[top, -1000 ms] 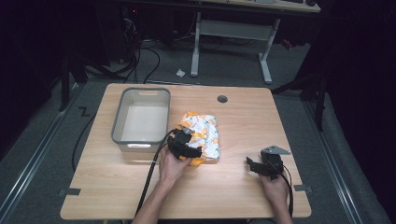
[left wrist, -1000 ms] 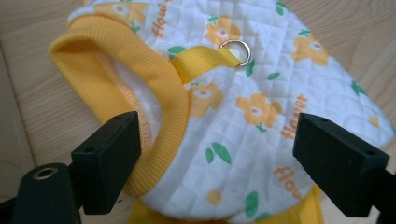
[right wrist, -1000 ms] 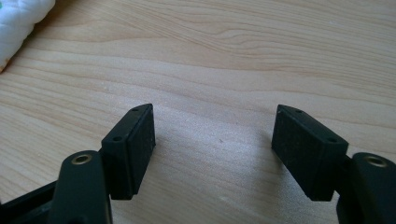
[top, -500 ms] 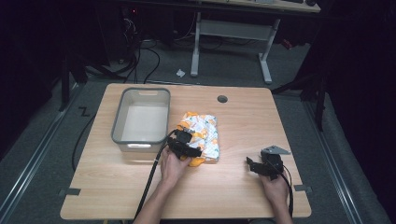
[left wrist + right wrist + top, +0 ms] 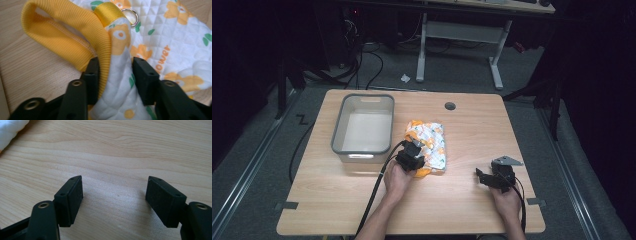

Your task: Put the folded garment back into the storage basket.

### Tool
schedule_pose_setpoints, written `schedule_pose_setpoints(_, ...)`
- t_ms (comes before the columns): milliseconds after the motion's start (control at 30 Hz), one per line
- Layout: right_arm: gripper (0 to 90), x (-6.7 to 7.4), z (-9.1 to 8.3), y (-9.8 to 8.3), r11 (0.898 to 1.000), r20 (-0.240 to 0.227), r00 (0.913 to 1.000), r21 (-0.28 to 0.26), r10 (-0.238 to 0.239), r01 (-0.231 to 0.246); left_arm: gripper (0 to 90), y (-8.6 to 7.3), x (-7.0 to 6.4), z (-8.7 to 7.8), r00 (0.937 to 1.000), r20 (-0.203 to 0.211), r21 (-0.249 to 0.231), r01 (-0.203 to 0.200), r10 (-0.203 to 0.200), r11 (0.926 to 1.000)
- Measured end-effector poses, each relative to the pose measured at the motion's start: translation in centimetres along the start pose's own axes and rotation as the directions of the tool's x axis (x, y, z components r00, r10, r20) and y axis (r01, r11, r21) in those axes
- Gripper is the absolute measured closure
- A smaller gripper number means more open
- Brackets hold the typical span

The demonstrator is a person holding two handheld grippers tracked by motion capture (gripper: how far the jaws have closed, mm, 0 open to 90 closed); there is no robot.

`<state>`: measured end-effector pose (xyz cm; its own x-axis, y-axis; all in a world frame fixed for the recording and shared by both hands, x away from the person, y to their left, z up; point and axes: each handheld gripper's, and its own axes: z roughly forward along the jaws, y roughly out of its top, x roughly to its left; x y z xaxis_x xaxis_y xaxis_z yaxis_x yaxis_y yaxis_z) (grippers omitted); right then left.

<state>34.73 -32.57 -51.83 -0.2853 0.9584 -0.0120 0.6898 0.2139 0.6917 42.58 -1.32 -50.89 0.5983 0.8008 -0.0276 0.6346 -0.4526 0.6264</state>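
Item: white quilted fabric garment point(image 5: 160, 37) with orange flowers and yellow ribbed cuff point(image 5: 75, 37); soft, light, floppy. Left gripper point(image 5: 115, 72) jaws, just closing, clench its bunched edge beside the cuff; right gripper point(image 5: 115, 195) jaws released over desk point(image 5: 125, 150).

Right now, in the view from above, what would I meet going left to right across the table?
Grey plastic bin → left gripper, its jaws having just closed on the near edge of the flowered quilted cloth → right gripper, jaws open over bare wood near the table front right.

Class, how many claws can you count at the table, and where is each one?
2. The left claw grips the floral cloth beside the bin; the right claw sits open over bare table.
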Motion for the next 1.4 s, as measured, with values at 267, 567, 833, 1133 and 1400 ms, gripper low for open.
schedule_pose_setpoints(267, 30.4, 0.0, 0.0, 0.0, 1.000, -0.001, 1.0000, 0.001, 0.002, -0.002, 74.6, 0.1, 0.6, -0.4, 0.9979, 0.064, 0.000, 0.008, -0.008, 1.0000)
schedule_pose_setpoints(567, 30.4, 0.0, 0.0, 0.0, 1.000, -0.001, 1.0000, 0.001, 0.002, -0.002, 76.1, 0.8, 0.3, -2.2, 0.9941, 0.107, -0.075, -0.012, 0.020, 0.9971)
schedule_pose_setpoints(833, 30.4, 0.0, 0.0, 0.0, 1.000, 0.000, 1.0000, 0.001, 0.002, -0.002, 76.4, 1.3, 0.2, -4.3, 0.9888, 0.147, -0.152, -0.001, 0.024, 0.9884)
schedule_pose_setpoints(1133, 30.3, 0.0, 0.0, 0.0, 1.000, 0.000, 1.0000, 0.001, 0.002, -0.002, 76.7, 2.3, -0.1, -6.1, 0.9856, 0.149, -0.201, -0.049, 0.080, 0.9783)
schedule_pose_setpoints(1400, 30.3, 0.0, 0.0, 0.0, 1.000, 0.000, 1.0000, 0.001, 0.002, -0.002, 76.8, 3.1, 0.2, -7.1, 0.9815, 0.166, -0.218, -0.058, 0.096, 0.9743)
